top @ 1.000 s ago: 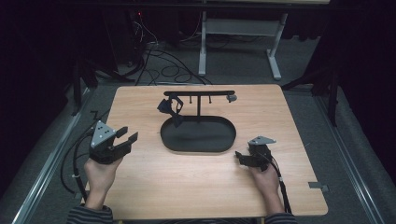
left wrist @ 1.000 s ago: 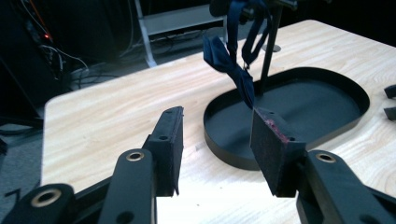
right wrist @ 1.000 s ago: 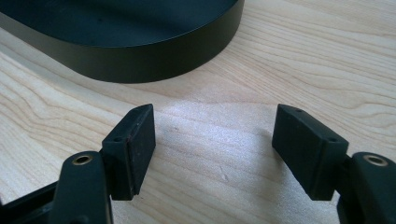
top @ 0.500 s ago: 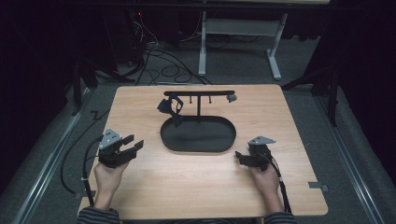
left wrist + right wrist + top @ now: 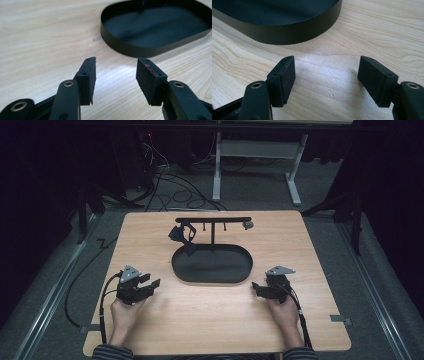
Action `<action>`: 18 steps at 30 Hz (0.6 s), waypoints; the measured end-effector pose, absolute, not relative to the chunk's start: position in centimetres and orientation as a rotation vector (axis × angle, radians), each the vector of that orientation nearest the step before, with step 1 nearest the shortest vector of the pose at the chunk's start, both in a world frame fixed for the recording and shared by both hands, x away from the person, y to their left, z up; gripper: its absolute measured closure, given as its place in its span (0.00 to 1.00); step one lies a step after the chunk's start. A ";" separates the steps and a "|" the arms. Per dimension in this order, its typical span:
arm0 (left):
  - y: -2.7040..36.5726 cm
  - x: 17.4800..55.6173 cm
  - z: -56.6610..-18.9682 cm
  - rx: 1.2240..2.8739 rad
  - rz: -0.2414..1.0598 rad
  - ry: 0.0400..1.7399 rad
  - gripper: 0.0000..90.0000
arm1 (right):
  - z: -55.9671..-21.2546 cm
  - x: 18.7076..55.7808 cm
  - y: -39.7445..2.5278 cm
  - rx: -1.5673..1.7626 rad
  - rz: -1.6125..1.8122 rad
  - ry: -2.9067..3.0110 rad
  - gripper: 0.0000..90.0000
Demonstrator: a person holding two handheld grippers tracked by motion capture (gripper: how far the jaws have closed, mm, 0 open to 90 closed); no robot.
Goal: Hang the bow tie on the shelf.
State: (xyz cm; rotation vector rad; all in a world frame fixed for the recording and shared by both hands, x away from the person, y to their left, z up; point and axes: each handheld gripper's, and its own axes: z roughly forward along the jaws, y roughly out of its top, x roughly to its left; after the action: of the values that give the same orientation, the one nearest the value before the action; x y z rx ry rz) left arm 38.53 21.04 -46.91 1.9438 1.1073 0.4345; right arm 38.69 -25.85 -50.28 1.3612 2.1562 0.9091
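- The left gripper (image 5: pixel 150 285) rests low over the table (image 5: pixel 210 320) near its left front, held in the left hand (image 5: pixel 125 312); its jaws stand apart with nothing between them, and its cable (image 5: pixel 102 307) loops off the left edge.
- From the left gripper view, its pads (image 5: pixel 88 77) frame bare wood, pointing toward the tray (image 5: pixel 150 47).
- The black oval tray (image 5: pixel 212 279) sits mid-table, between the two grippers and apart from both.
- A black T-shaped stand (image 5: pixel 213 220) rises from the tray's far side, with a dark object (image 5: pixel 181 234) hanging at its left and a small grey piece (image 5: pixel 247 225) at its right end; I cannot tell what either is.
- The right gripper (image 5: pixel 257 287) lies on the table just right of the tray, in the right hand (image 5: pixel 285 307), jaws wide apart and empty.
- From the right gripper view, the tray's rim (image 5: pixel 287 32) is near its pads (image 5: pixel 285 78).
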 end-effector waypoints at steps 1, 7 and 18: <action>20.9 38.6 -47.1 1.947 0.432 1.110 0.56 | -50.3 38.7 -25.8 1.363 0.909 2.156 0.35; 20.2 38.7 -48.3 1.989 0.452 1.123 0.55 | -50.3 38.7 -25.8 1.364 0.909 2.156 0.35; 19.3 39.2 -50.7 2.053 0.497 1.139 0.45 | -50.3 38.7 -25.8 1.363 0.908 2.155 0.35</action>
State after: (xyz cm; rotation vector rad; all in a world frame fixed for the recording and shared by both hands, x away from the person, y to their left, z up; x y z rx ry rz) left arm 39.18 19.34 -50.70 2.0532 1.1388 0.4968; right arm 38.68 -25.84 -50.28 1.3631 2.1551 0.9077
